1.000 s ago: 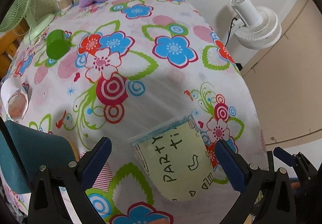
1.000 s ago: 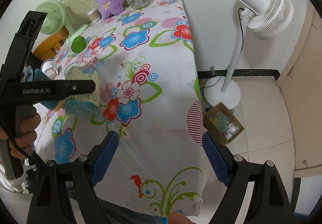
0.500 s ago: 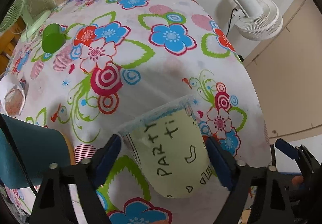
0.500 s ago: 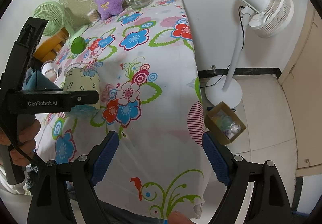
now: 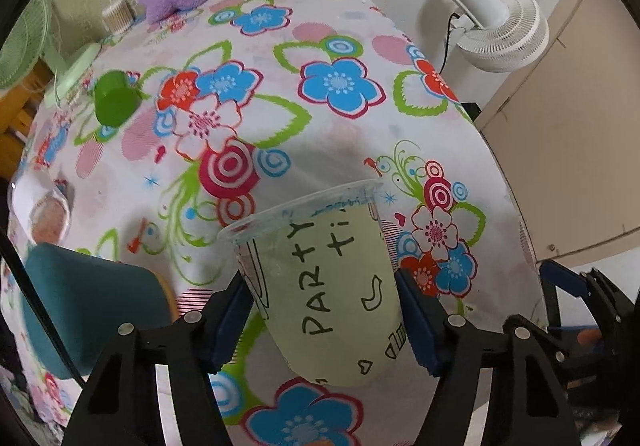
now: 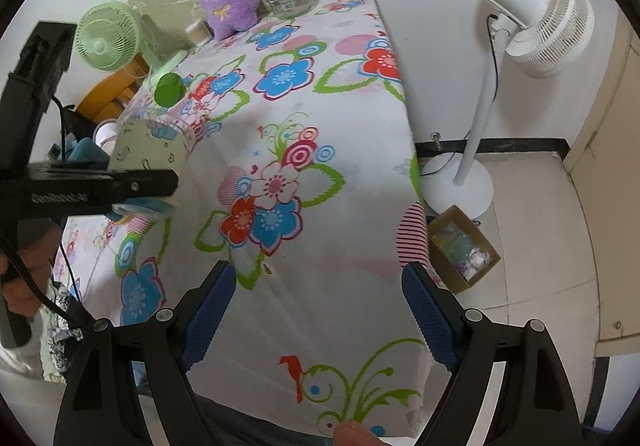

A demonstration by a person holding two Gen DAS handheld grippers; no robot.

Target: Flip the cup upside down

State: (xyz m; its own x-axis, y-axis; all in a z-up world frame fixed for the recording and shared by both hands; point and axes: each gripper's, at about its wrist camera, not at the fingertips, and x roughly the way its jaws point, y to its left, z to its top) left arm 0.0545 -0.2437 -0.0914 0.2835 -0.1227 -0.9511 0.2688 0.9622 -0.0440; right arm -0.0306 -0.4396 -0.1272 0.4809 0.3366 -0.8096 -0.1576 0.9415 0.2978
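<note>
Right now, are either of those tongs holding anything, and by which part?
The left tongs grip the pale green "PARTY" cup by its side wall, below the rim. The right tongs are open and hold nothing.

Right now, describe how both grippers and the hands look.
Left gripper and right gripper: black angular frames, silver screws, blue ribbed pads. The left's side arm reads "GenRobot.AI" in white, with a black cable hanging. The left hand is bare-skinned.

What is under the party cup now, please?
The cup, gripped by the left gripper, has the flowered tablecloth around it. Whether its base touches the cloth is hidden by its body and the pads.
</note>
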